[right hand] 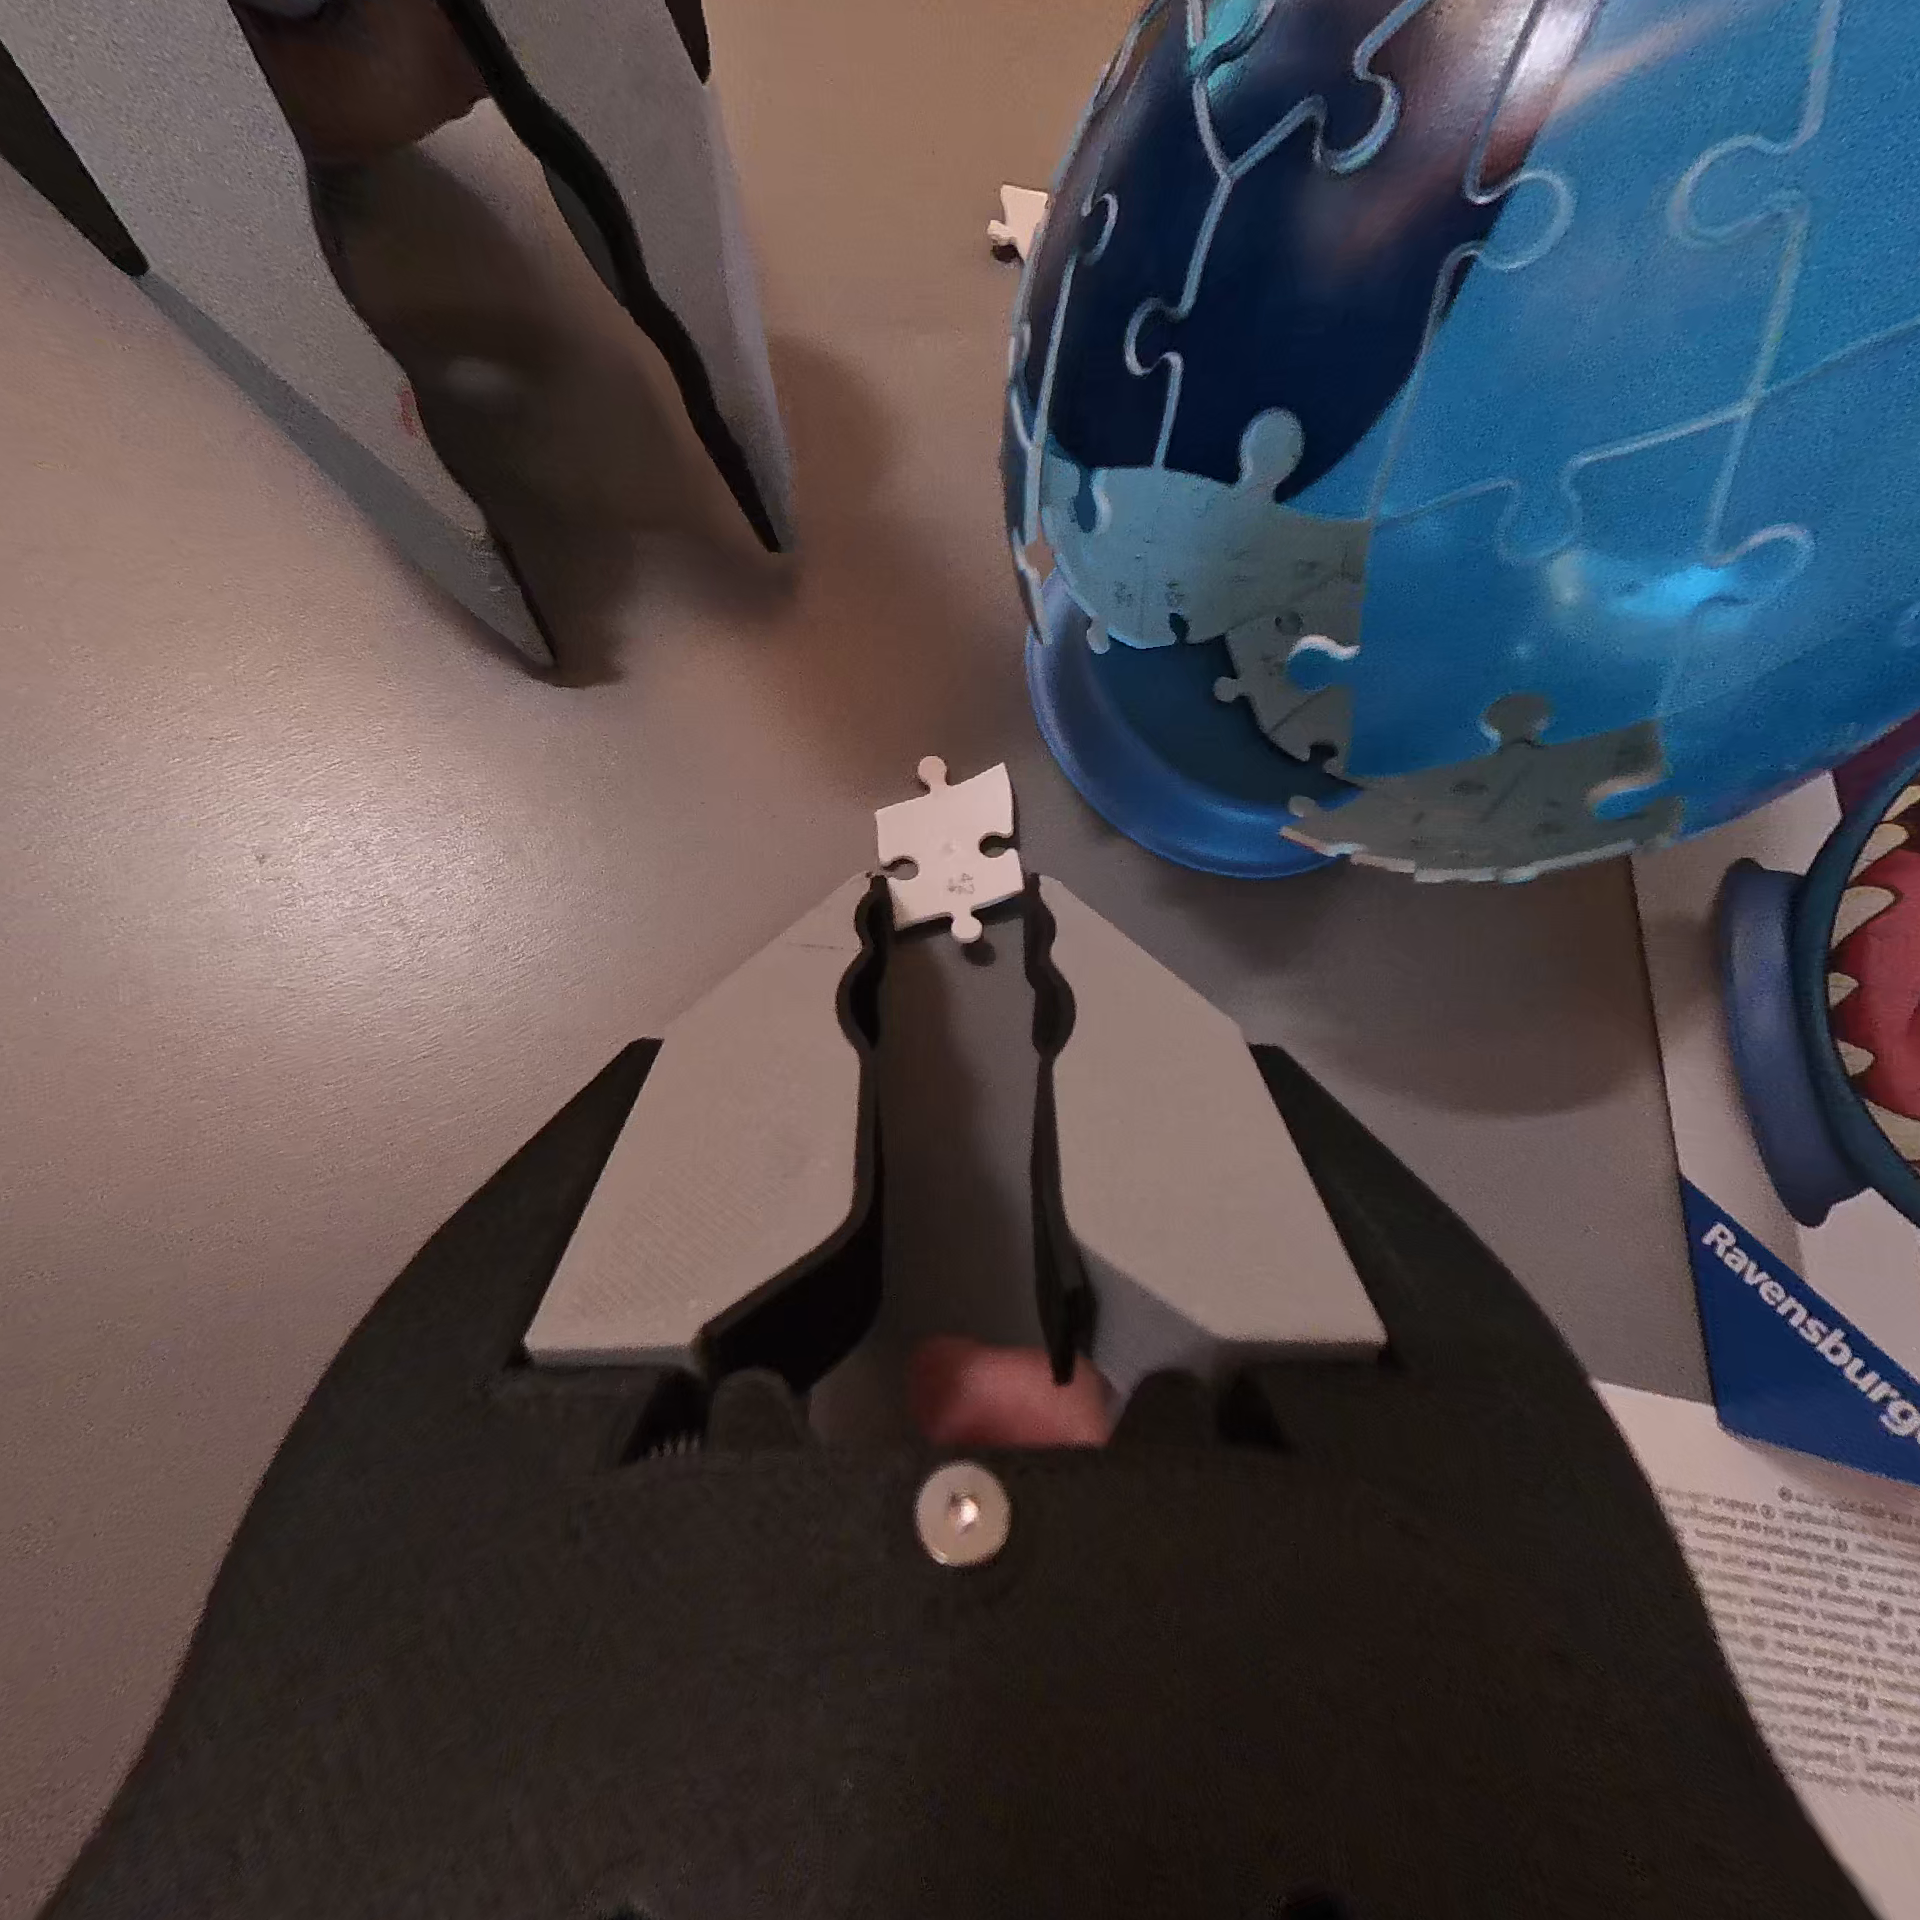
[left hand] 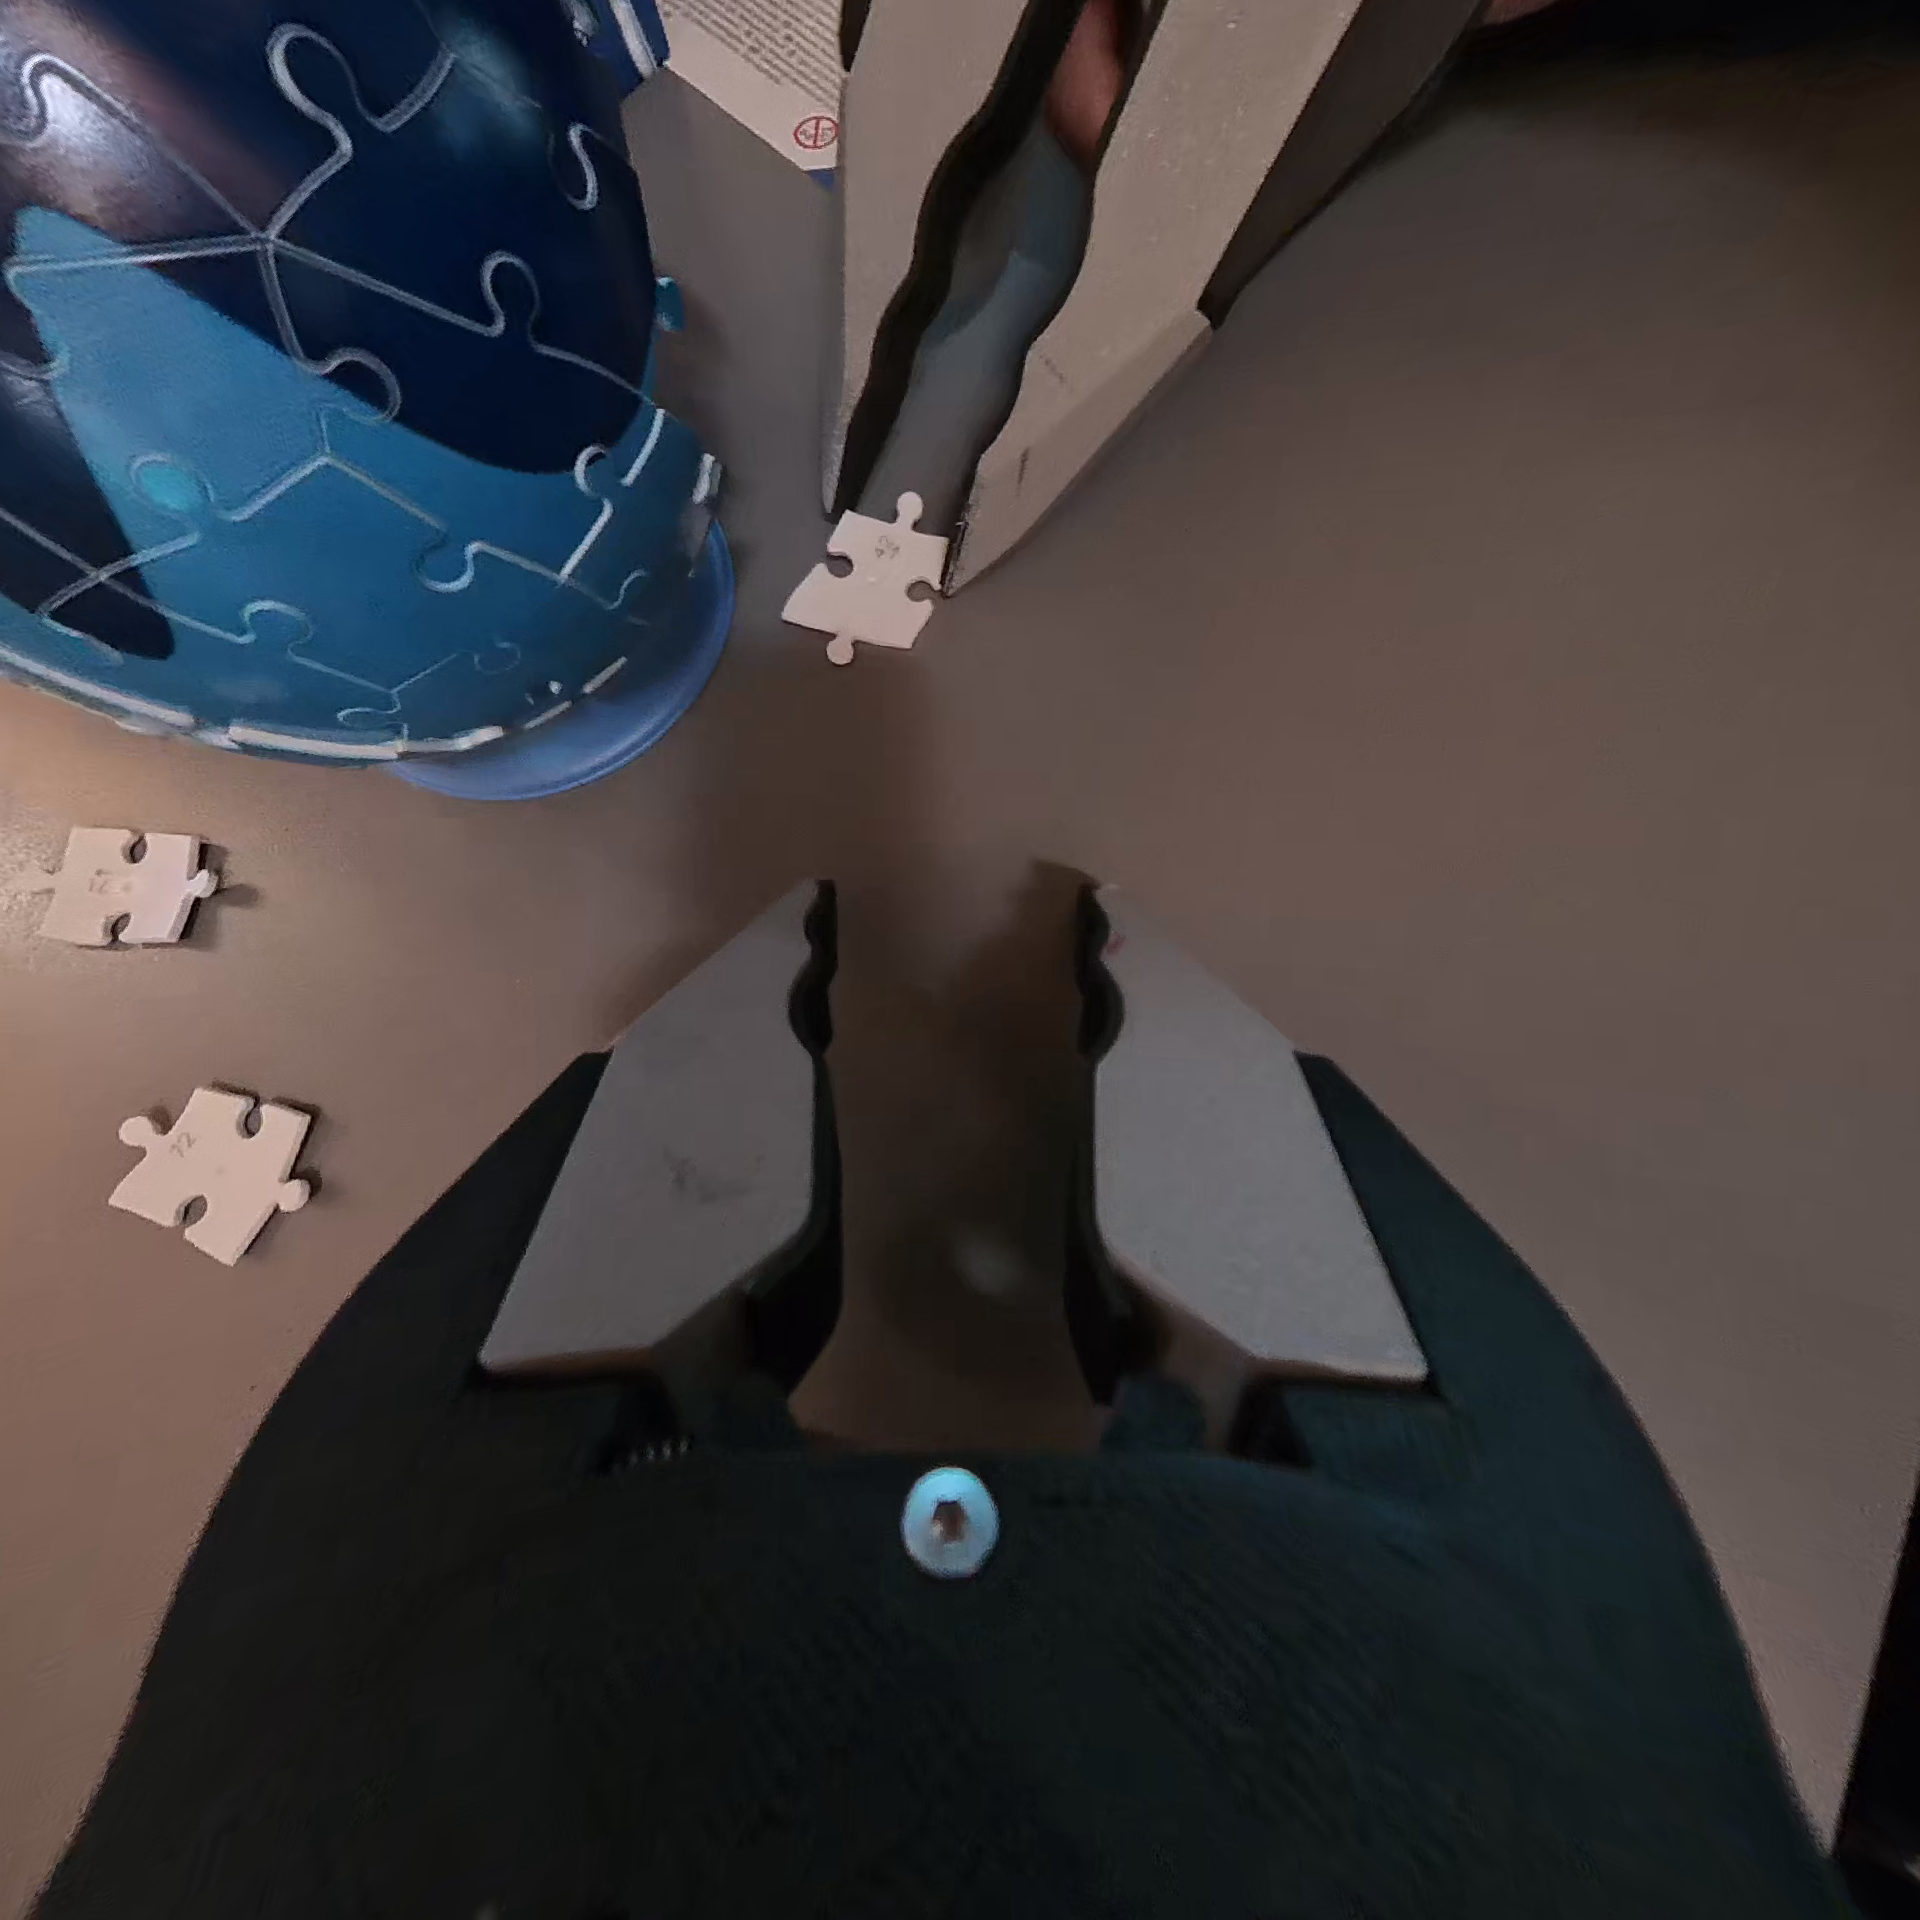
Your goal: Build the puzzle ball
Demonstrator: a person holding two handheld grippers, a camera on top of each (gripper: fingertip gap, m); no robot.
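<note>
The right claw point(right hand: 954, 883) pinches the white piece point(right hand: 951, 836) only by its edge, so it may twist loose short of the puzzle ball point(right hand: 1507, 416), while the left claw point(left hand: 951, 904) waits half-open and empty.

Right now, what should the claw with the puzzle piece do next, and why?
Probably carry the white piece, pinched in the right claw, toward the open gap low on the blue puzzle ball, since the ball is unfinished. The left claw is open, holding nothing.
</note>
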